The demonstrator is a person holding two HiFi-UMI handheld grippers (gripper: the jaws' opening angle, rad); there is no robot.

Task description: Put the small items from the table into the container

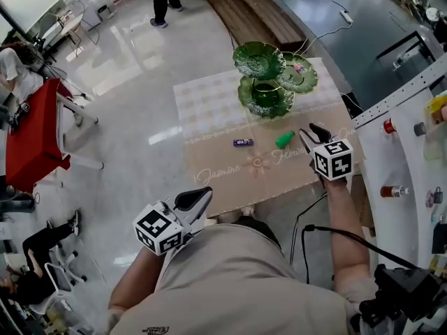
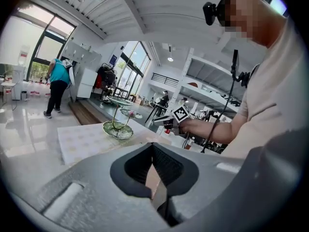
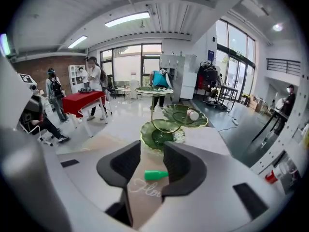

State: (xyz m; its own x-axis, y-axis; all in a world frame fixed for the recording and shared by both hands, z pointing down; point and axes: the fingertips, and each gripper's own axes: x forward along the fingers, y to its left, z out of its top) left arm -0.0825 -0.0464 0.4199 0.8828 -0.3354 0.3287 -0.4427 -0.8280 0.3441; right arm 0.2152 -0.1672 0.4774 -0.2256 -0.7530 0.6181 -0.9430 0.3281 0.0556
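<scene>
A green three-tier dish stand (image 1: 267, 82) (image 3: 161, 132) stands at the far side of the table (image 1: 209, 103). One of its dishes holds a small pink-and-white item (image 1: 299, 67) (image 3: 193, 114). On the cloth lie a small purple item (image 1: 243, 142) and a green bottle-shaped item (image 1: 284, 139) (image 3: 155, 175). My right gripper (image 1: 311, 131) (image 3: 152, 151) hovers open just right of the green item. In its own view the item shows between the jaws, untouched. My left gripper (image 1: 202, 195) (image 2: 153, 146) is shut and empty, held near the table's front edge.
A white shelf unit (image 1: 398, 152) with bottles stands close on the right. A red table (image 1: 35, 138) and seated people are at the left. A black cable (image 1: 307, 222) runs past the table's near right corner. A person (image 2: 58, 83) stands far behind the table.
</scene>
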